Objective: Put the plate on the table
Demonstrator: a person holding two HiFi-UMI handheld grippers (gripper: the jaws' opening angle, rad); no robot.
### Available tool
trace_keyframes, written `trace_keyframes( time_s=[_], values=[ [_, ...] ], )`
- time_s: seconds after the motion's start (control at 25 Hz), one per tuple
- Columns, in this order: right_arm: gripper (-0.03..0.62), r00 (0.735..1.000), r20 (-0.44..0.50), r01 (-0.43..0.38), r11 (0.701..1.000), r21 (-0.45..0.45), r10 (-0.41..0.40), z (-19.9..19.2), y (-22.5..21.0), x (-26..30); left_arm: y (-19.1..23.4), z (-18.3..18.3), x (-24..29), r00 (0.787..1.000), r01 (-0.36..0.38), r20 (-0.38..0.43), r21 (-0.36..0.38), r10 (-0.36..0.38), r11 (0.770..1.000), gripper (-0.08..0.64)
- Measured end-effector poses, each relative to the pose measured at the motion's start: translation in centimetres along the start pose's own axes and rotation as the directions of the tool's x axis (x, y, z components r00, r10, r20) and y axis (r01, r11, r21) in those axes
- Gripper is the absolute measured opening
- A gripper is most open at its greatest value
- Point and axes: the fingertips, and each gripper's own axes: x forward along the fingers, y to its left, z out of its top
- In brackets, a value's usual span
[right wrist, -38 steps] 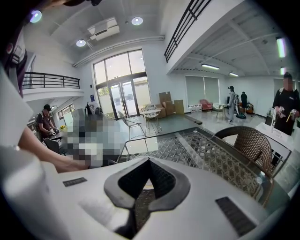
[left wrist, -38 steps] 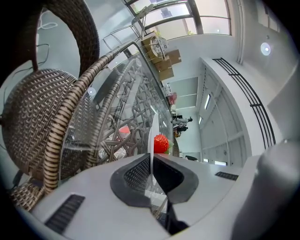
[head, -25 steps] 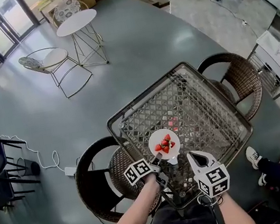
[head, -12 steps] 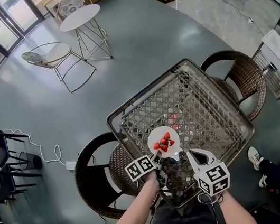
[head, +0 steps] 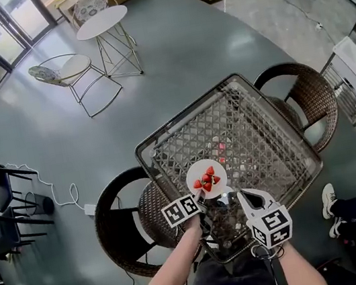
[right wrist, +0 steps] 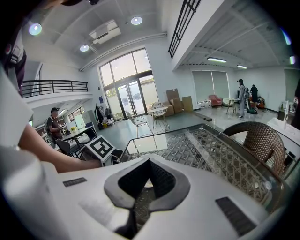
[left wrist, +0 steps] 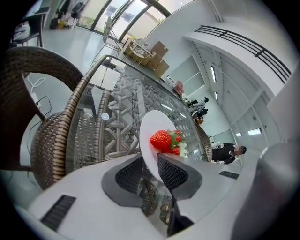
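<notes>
A white plate (head: 205, 171) with several strawberries (head: 207, 182) lies on the glass-topped wicker table (head: 251, 132), near its front edge. My left gripper (head: 199, 200) reaches the plate's near rim. In the left gripper view the plate (left wrist: 152, 129) stands between the pads with its strawberries (left wrist: 161, 139) just beyond. The left gripper (left wrist: 151, 164) has its jaws opening, and a gap shows beside the rim. My right gripper (head: 234, 198) hovers just right of it over the table edge. In its own view the right gripper (right wrist: 144, 182) is shut on nothing.
Dark wicker chairs stand at the near left (head: 122, 230) and far right (head: 303, 96) of the table. A round white table (head: 102, 23) and wire chairs stand far back left. A seated person's shoe (head: 327, 197) shows at the right.
The left gripper has edged a little forward and right with the plate at the table's front edge. The right gripper has stayed put.
</notes>
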Motion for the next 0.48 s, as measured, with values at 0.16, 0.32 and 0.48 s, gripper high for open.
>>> trace_keyframes(
  time_s=[0.16,0.32,0.48],
  values=[
    [0.005,1.0,0.006,0.0,1.0,-0.001,0.0,0.13,0.0,-0.23,0.0,-0.07,-0.15,0.999,-0.039,-0.006,0.05,0.04,0.998,0.098],
    [0.005,1.0,0.007,0.002,1.0,-0.002,-0.002,0.13,-0.05,-0.42,-0.02,-0.19,-0.16,0.997,-0.073,-0.014,0.099,0.074,0.992,0.108],
    [0.005,1.0,0.01,0.01,1.0,-0.001,-0.01,0.23,-0.13,-0.81,-0.09,-0.39,-0.29,0.996,-0.086,-0.025,0.143,0.091,0.986,0.117]
  ],
)
